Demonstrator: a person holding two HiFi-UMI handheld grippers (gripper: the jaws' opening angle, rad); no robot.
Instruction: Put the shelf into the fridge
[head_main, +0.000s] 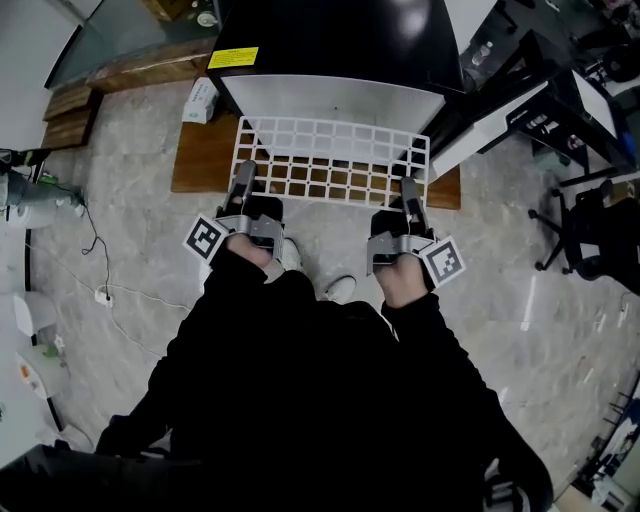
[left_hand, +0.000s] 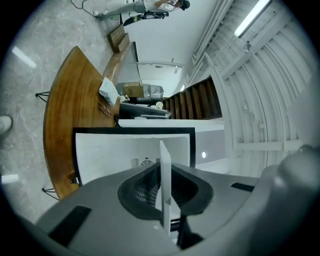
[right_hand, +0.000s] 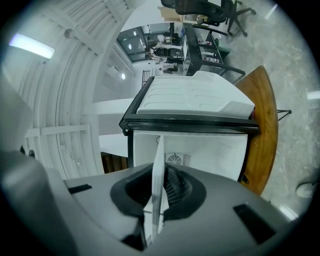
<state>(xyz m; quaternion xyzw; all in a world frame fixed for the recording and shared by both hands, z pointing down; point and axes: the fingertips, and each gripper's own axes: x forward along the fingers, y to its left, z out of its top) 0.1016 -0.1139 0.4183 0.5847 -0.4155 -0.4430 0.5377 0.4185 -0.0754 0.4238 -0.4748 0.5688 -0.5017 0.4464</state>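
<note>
Wooden platform (head_main: 200, 160) bears open fridge (head_main: 330, 100). Left gripper (head_main: 243, 178), right gripper (head_main: 408, 190) each clamp shelf (head_main: 330, 150) near edge. Risk: uneven push skews shelf, jamming on walls.

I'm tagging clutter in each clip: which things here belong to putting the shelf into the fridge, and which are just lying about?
Part of the job:
- shelf
- fridge
- left gripper and right gripper, both shut on the shelf's near edge

Lying about:
- white packet on the wooden platform
- floor cable
- office chair
</note>
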